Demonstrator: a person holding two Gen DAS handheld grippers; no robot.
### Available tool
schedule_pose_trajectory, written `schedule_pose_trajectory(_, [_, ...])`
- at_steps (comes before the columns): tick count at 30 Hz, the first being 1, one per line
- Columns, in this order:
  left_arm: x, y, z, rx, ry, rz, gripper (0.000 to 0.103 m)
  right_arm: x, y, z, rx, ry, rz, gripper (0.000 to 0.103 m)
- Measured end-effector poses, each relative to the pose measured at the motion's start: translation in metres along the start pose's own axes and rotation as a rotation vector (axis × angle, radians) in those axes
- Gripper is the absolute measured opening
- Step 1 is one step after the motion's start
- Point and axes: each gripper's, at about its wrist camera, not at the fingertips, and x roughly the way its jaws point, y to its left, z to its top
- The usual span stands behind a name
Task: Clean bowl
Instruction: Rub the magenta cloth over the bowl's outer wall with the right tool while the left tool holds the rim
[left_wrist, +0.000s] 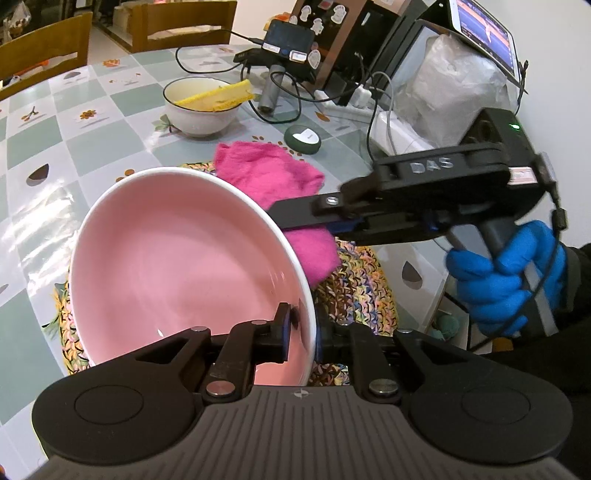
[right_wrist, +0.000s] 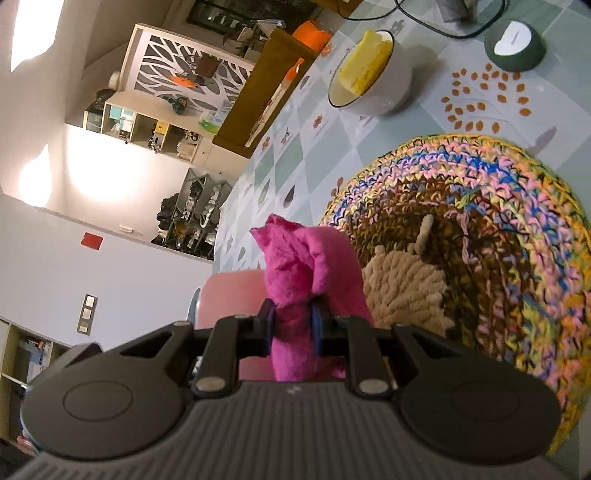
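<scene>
Your left gripper (left_wrist: 301, 325) pinches the tilted pink ceramic bowl (left_wrist: 177, 258) by its rim; your right gripper (right_wrist: 293, 317), clamping the magenta fleece cloth (right_wrist: 303, 266), sits just right, probably behind the wall.

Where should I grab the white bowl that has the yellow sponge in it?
Grip the white ceramic bowl by its thin dark-edged rim, from above, one jaw inside and one outside. Pick the near-left arc; the yellow sponge lies across the far-right part.

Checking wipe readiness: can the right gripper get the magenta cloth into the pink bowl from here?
Probably yes. The right gripper grips the magenta cloth just beyond the pink bowl, which the left gripper holds tilted and open.
</scene>
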Motion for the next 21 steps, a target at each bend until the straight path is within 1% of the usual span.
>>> schedule_pose_trajectory(5, [0.0,0.001,0.001,-0.002,0.001,-0.003,0.014,-0.011,0.018,-0.002,-0.054,-0.003,0.034,0.021])
schedule_pose_trajectory(11, [0.001,0.001,0.0,0.002,0.003,-0.003,0.014,-0.009,0.048,0.003,-0.158,0.017,0.063,0.021])
schedule_pose_trajectory(15, [0.0,0.001,0.0,0.002,0.003,-0.003,0.014,-0.001,0.057,0.011,-0.196,0.031,0.071,0.021])
schedule_pose_trajectory(21, [0.001,0.001,-0.001,0.007,0.007,-0.005,0.015,0.019,0.063,0.03,-0.23,0.056,0.051,0.021])
